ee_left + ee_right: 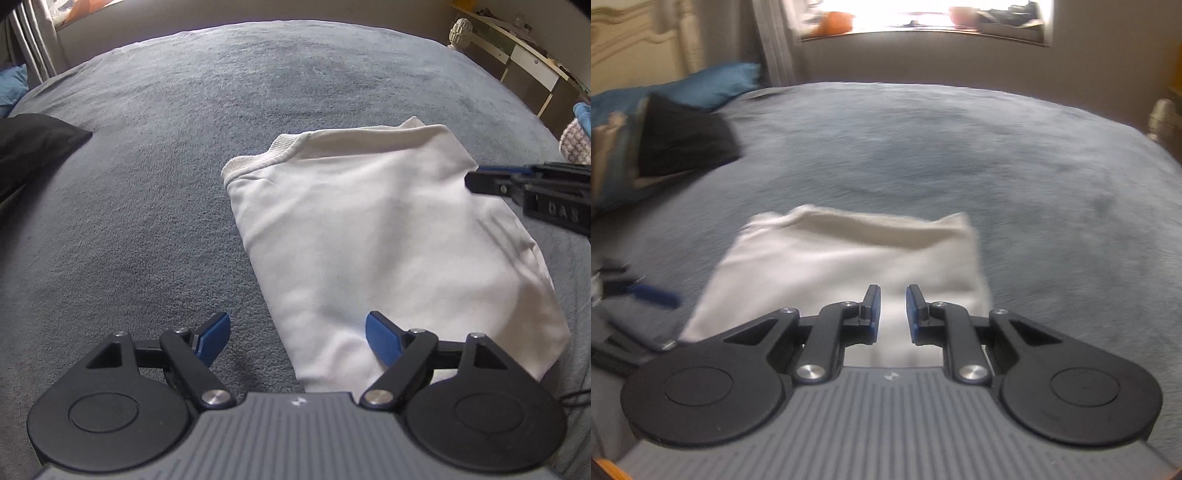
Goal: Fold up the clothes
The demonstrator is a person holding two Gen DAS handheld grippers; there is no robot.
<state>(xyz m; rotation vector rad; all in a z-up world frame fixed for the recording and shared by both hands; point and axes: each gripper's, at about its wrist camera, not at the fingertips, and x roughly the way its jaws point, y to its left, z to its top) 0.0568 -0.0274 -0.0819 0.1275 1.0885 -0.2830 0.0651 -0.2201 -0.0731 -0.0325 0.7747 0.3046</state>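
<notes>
A: Checking the left wrist view first. The left gripper (pixel 297 338) sits at the bottom centre of the frame, its blue pads spread wide apart with nothing between them. One pad is over the grey blanket (pixel 147 221), the other over the lower edge of the white garment (pixel 388 240).

B: Where does the garment lie?

A: Folded flat on the blanket, right of centre in that view, ribbed hem toward the top. In the right wrist view the white garment (pixel 849 258) lies at centre, directly ahead of the right gripper (pixel 892 312).

B: State of the right gripper?

A: Pads close together with a narrow gap; only the cloth lying below shows through it, nothing pinched. From the left wrist view the right gripper (pixel 480 177) enters at the right edge, over the garment's right side.

B: Other items?

A: A black garment (pixel 33 147) at the left edge of the left wrist view, well apart from the white one. A blue pillow (pixel 709 85) at upper left of the right wrist view, blurred.
</notes>
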